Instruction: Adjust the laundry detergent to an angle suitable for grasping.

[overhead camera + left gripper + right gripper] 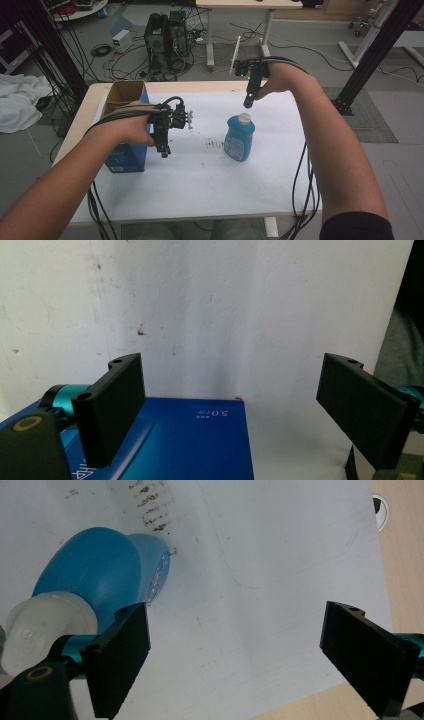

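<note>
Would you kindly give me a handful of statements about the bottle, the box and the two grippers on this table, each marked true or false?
1. The blue bottle stands upright with its white cap on. True.
2. The right gripper is clamped on the cap. False: its jaws are wide open with nothing between them, and it hangs above the bottle.
3. The blue cardboard box stands open at the top. True.
4. The bottle is inside the box. False: it stands on the white table cover, apart from the box.
5. The left gripper holds the box by its flap. False: its jaws are open and empty, beside the box.
</note>
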Demonstrator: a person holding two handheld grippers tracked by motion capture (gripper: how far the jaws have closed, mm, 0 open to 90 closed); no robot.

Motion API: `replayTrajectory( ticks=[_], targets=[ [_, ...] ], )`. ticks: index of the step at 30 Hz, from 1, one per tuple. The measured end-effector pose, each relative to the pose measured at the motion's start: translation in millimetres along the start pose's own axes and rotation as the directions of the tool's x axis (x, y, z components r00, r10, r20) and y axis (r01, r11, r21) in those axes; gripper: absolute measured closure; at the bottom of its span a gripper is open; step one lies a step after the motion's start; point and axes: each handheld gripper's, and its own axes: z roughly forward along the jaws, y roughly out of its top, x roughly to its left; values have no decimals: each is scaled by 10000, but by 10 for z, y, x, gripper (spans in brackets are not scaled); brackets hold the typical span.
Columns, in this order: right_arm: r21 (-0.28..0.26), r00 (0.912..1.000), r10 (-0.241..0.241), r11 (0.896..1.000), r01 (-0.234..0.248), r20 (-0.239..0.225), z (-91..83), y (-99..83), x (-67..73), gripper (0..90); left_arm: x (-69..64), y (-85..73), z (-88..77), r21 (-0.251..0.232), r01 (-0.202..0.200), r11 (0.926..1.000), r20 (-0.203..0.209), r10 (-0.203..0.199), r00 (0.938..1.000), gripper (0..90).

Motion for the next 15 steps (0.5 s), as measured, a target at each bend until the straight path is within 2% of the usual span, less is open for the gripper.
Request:
replayTrajectory(
  ticks=[1, 4, 6, 7, 13, 15],
  targets=[
    [-59, 10000, 40, 10000, -39, 58, -11, 1, 9, 117, -17, -5, 2, -4, 157, 9999, 59, -157, 9999, 122],
    [-122, 9999, 71, 9999, -70, 113, -32, -10, 15, 117, -26, -8, -13, 30, 72, 10000, 5, -72, 10000, 122],
    [-85, 9998, 136, 9999, -134, 138, -41, -21, 28, 117, -50, -9, -18, 99, 188, 9998, 75, -189, 9998, 121],
    [-114, 9998, 142, 9998, -140, 120, -39, -24, 32, 118, -53, 1, -30, 68, 50, 10000, 13, -50, 10000, 122],
    [-118, 9997, 128, 9999, -126, 201, -51, -39, 17, 118, -66, 26, -24, 16, 110, 9999, 79, -110, 9999, 122],
    [-121, 9997, 148, 9998, -146, 172, -52, -42, 4, 117, -47, 34, -31, 34, -93, 10000, -28, 93, 10000, 122]
  ],
)
